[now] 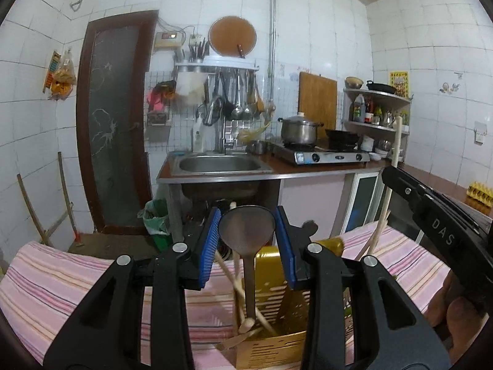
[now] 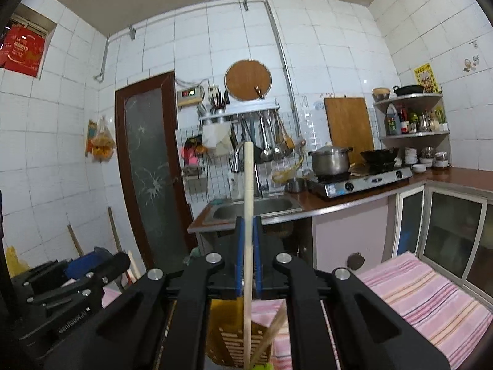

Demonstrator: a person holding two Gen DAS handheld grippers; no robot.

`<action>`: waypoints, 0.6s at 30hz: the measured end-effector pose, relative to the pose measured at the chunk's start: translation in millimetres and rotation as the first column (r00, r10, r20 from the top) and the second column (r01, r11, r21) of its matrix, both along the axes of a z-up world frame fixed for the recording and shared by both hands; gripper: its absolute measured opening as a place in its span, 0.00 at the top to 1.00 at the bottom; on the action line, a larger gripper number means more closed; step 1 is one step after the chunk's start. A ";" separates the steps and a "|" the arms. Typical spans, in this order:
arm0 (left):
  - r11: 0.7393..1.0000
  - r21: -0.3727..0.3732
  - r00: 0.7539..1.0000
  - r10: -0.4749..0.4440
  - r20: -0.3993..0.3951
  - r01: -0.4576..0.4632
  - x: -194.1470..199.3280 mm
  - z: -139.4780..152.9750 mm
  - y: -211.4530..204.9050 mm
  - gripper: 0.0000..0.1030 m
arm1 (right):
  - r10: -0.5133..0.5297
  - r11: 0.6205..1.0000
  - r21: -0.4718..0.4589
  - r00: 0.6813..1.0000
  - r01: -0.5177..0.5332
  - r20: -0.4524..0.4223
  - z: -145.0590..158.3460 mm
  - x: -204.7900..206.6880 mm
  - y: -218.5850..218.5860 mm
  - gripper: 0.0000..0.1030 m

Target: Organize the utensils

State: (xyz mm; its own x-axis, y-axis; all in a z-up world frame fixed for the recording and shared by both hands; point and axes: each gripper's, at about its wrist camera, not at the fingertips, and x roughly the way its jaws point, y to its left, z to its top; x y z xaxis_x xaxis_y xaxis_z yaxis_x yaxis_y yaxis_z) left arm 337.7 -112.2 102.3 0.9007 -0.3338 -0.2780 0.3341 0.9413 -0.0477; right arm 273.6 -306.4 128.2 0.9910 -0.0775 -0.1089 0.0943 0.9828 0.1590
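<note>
A gold slotted utensil holder (image 1: pixel 274 348) stands on a pink striped cloth (image 1: pixel 55 293). In it stand a dark wooden spoon (image 1: pixel 246 231), bowl up, and several wooden chopsticks (image 1: pixel 234 280). My left gripper (image 1: pixel 248 243) is open, its blue pads (image 1: pixel 209 246) either side of the spoon bowl without touching it. My right gripper (image 2: pixel 248 262) is shut on a pale wooden stick (image 2: pixel 248 215), held upright, its lower end in the holder (image 2: pixel 228 333). The right gripper (image 1: pixel 437 225) and stick (image 1: pixel 391 172) also show at the right of the left wrist view.
Behind the clothed table stands a counter with a steel sink (image 1: pixel 220 163), a gas stove (image 1: pixel 320 154) bearing a steel pot (image 1: pixel 297 129), and a corner shelf (image 1: pixel 376 123) of bottles. Ladles hang on a wall rack (image 1: pixel 234 95). A brown door (image 1: pixel 114 123) is at left.
</note>
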 end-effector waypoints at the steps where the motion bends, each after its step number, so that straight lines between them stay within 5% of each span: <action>1: 1.000 0.002 1.000 0.004 -0.007 -0.004 0.7 -3.2 1.4 0.66 | -0.005 1.000 -0.001 1.000 0.005 -0.013 -3.7 0.8 -1.8 0.94; 10: 0.999 -0.016 0.998 0.051 -0.040 -0.052 3.0 -4.0 24.6 0.64 | -0.015 0.999 -0.040 0.984 0.008 -0.179 -24.5 7.9 -4.0 0.94; 14: 0.995 -0.041 0.996 0.086 -0.020 -0.087 -18.9 20.6 43.5 0.33 | -0.038 0.998 -0.064 0.970 0.023 -0.241 -20.5 4.9 -2.5 0.92; 15: 0.994 -0.046 0.996 0.094 -0.006 -0.094 -28.7 28.1 50.0 0.28 | -0.043 0.998 -0.063 0.967 0.028 -0.250 -18.0 2.9 -2.7 0.88; 17: 0.994 -0.040 0.994 0.106 0.014 -0.105 -46.0 39.6 59.8 0.21 | -0.066 0.997 -0.059 0.967 0.053 -0.246 -8.5 -10.0 -4.1 0.40; 18: 0.993 -0.037 0.993 0.114 0.024 -0.113 -55.6 44.2 65.3 0.16 | -0.077 0.996 -0.061 0.970 0.064 -0.231 -3.6 -18.3 -3.3 0.34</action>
State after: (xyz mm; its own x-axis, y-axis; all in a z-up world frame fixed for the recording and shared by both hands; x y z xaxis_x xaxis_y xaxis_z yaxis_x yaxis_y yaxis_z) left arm 282.1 -46.8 146.5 0.9400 -0.2386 -0.2440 0.2270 0.9710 -0.0750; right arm 255.2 -309.7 124.6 0.9307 -0.1579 -0.3298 0.1918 0.9787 0.0728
